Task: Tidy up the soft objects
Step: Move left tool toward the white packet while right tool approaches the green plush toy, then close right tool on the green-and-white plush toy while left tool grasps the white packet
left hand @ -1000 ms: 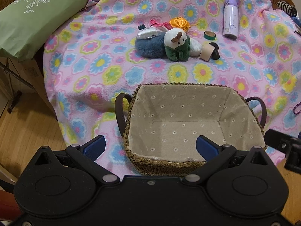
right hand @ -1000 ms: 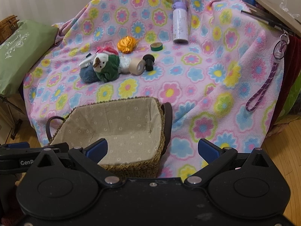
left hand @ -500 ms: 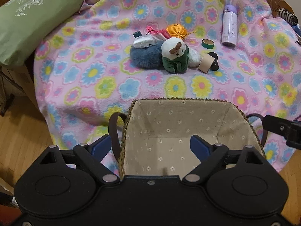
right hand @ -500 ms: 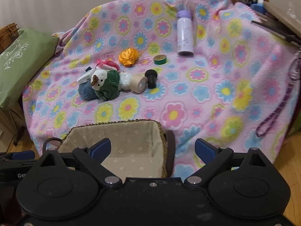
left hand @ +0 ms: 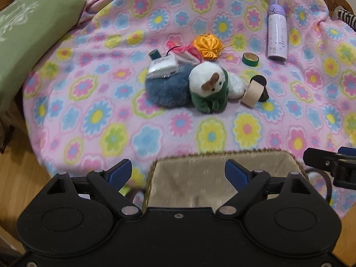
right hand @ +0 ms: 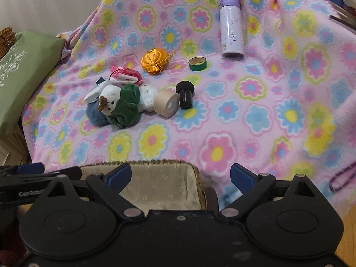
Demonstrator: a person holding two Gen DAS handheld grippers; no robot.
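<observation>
Far out to the left of both pairs of fingers lies a green pillow (left hand: 33,35) with white script, at the edge of the pink flowered blanket (left hand: 93,102).

The left gripper (left hand: 178,173) has its blue fingers (left hand: 120,173) apart with nothing between them; they have just been closing a little. The near-left wall of the fabric-lined wicker basket (left hand: 200,178) sits between and just below them.

Straight ahead of those fingers, well apart from them, is the pile of soft things: a blue-grey furry plush (left hand: 166,91) with a silvery packet (left hand: 163,66) on top, and touching its right side a white-faced plush in green clothes (left hand: 209,89). Behind these lie a pink-and-white cloth bundle (right hand: 125,76) and an orange satin pouch (right hand: 154,61).

Right of the plush, a beige tape roll (right hand: 168,103) touches a small black knob-shaped piece (right hand: 185,94). Farther back are a green tape roll (right hand: 197,63) and an upright lilac bottle (right hand: 231,29).

The right gripper (right hand: 180,175) also has its fingers (right hand: 241,176) apart and empty, having just narrowed slightly; the basket's right corner lies under its left finger, bare blanket under the other. A purple cord (right hand: 342,178) lies off to its right.
</observation>
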